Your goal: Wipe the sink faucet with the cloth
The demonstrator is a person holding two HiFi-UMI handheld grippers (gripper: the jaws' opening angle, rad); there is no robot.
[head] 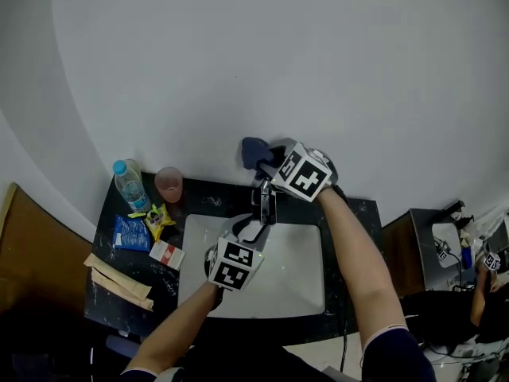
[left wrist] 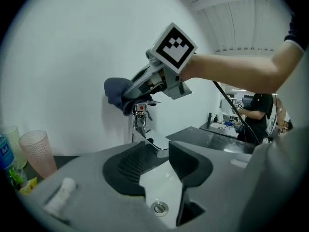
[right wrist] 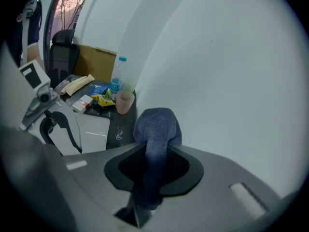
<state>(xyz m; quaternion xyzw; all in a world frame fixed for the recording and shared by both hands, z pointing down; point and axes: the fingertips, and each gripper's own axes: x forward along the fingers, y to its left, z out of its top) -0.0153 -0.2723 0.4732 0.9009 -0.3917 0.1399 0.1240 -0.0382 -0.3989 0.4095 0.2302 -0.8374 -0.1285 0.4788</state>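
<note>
At the left end of the black stone counter (head: 354, 213) stand a clear plastic water bottle with a blue cap (head: 130, 185) and a pink ribbed cup (head: 169, 184). In front of them lie a blue packet (head: 129, 233), a yellow packet (head: 157, 217), a small red-and-white box (head: 166, 254) and brown paper bags (head: 119, 281). Their print is too small to read.

Over the white sink basin (head: 298, 281) the left gripper (left wrist: 154, 151) is released, its jaws wide apart. The spout tip of the chrome faucet (left wrist: 140, 124) sits just ahead of them, untouched.

The dark blue terry cloth (right wrist: 157, 129) is clenched in the right gripper (right wrist: 154, 173) at the counter's back edge, bunched over the faucet's lever. The lever carries a red dot.

The cloth looks soft, light and floppy, so it should drape and slip. It is probably best gripped at a thick fold, leaving a loose wad to press round the slick metal.
</note>
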